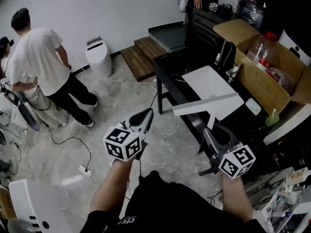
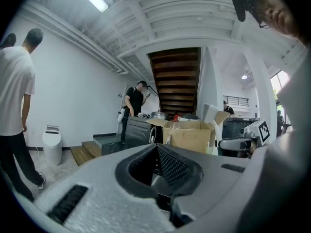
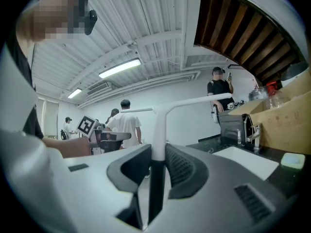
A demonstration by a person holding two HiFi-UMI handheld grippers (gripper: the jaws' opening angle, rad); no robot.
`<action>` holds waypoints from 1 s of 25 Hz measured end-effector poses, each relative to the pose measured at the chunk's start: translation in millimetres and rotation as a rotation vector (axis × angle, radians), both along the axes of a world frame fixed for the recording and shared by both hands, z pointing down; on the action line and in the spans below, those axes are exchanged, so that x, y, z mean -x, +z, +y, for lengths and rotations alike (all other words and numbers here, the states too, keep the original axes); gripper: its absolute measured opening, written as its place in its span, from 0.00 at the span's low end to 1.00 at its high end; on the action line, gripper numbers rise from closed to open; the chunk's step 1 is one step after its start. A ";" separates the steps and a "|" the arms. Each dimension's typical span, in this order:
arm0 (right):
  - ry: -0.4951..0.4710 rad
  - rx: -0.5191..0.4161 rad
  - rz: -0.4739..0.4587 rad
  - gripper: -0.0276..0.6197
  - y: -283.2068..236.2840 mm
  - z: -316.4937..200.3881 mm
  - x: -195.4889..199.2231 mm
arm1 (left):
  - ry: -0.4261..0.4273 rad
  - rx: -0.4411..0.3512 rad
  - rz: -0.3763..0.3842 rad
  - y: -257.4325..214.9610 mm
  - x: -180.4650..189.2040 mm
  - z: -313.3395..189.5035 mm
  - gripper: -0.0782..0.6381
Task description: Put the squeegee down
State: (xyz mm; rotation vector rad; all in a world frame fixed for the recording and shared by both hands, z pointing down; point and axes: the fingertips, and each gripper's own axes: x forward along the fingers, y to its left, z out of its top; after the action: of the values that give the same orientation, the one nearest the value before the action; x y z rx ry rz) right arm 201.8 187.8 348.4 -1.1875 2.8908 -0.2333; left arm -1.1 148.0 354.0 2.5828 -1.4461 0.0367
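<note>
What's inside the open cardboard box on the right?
The cardboard box holds a big clear plastic bottle with a red cap and some crumpled clear plastic beside it. Its walls and those things hide the bottom.

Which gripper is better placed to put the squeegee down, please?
Right. The right gripper clamps the squeegee by its handle at the table; the left gripper is shut, empty, over the floor.

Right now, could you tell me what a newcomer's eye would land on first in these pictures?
The white squeegee stands out first, clamped by its handle in the right gripper by the black counter and white sink. The left gripper hangs shut and empty over the floor.
</note>
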 end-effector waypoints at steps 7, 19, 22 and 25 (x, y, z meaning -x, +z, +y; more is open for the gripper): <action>0.027 0.024 -0.011 0.19 8.0 -28.2 -6.0 | 0.017 0.012 0.003 6.0 -0.3 -26.6 0.12; 0.052 0.062 -0.007 0.19 13.8 -131.0 31.2 | 0.049 0.028 0.019 10.2 36.0 -133.5 0.12; 0.054 0.072 -0.003 0.19 17.0 -158.9 46.4 | 0.062 0.027 0.020 9.0 47.6 -161.6 0.12; 0.056 0.080 0.005 0.19 17.6 -181.2 60.8 | 0.074 0.036 0.025 10.6 59.2 -184.9 0.12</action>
State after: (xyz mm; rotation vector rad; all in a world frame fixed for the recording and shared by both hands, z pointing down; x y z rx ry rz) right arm 141.0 6.6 366.0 -1.2798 2.8729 -0.3484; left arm -60.3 -37.0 364.6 2.5974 -1.3291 0.0393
